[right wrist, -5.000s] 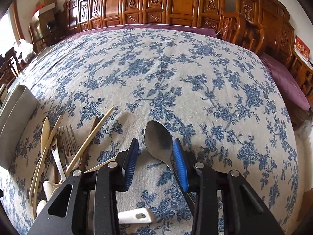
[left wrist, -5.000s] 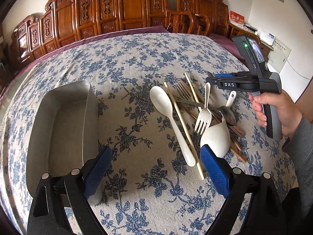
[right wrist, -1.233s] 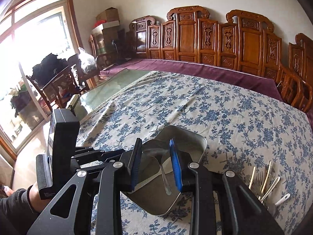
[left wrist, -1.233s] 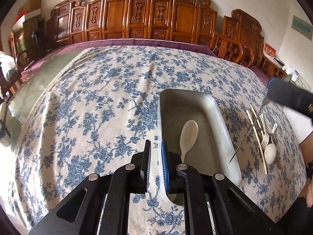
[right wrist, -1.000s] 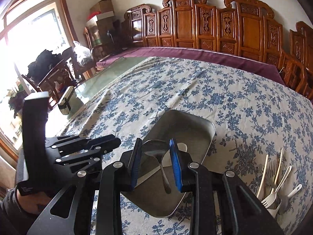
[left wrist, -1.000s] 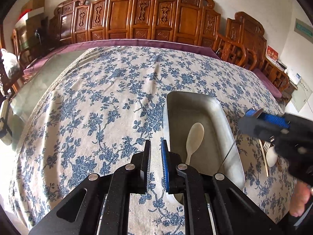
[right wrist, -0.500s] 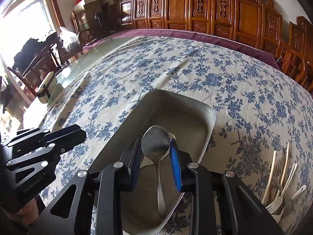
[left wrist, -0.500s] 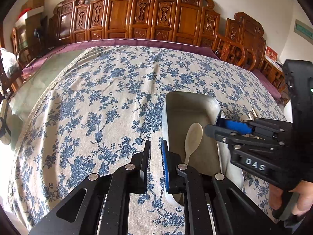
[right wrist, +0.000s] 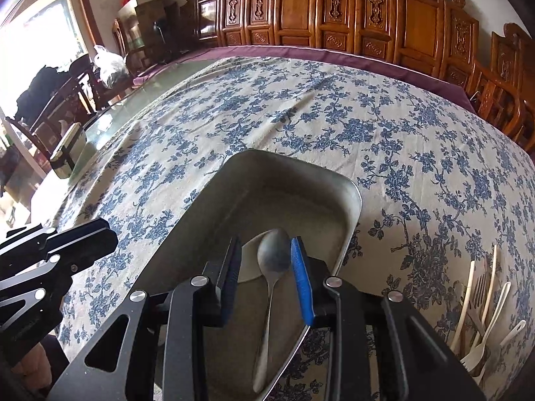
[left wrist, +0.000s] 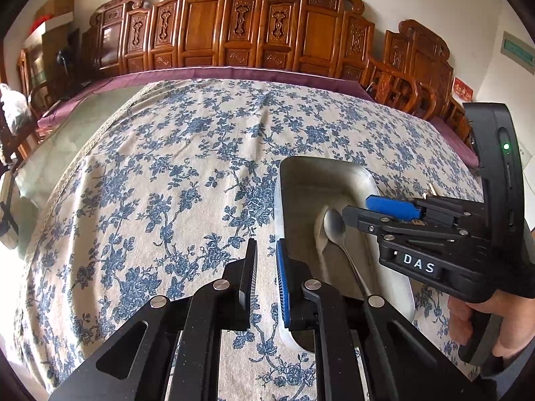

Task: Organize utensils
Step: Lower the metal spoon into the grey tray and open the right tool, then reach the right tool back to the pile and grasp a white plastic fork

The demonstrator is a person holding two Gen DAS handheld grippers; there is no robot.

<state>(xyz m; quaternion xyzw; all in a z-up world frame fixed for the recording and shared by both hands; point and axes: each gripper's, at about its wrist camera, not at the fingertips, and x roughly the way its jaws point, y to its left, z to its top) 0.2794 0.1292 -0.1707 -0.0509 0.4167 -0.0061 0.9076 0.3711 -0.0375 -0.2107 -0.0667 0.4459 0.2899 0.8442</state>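
While my right gripper [right wrist: 264, 267] opens over the tray [right wrist: 351, 214], the metal spoon [right wrist: 272, 267] lies released between its fingers, handle toward bottom of frame; remaining utensils [right wrist: 481, 310] wait lower right. Left gripper [left wrist: 266, 274] nearly closed, empty.

metal spoon [right wrist: 274, 257] in tray [right wrist: 347, 237]; utensil pile [right wrist: 481, 317] right of tray

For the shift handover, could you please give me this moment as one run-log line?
step: metal spoon into tray | right gripper: opening, spoon lying between jaws | left gripper: shut, empty | remaining: utensil pile
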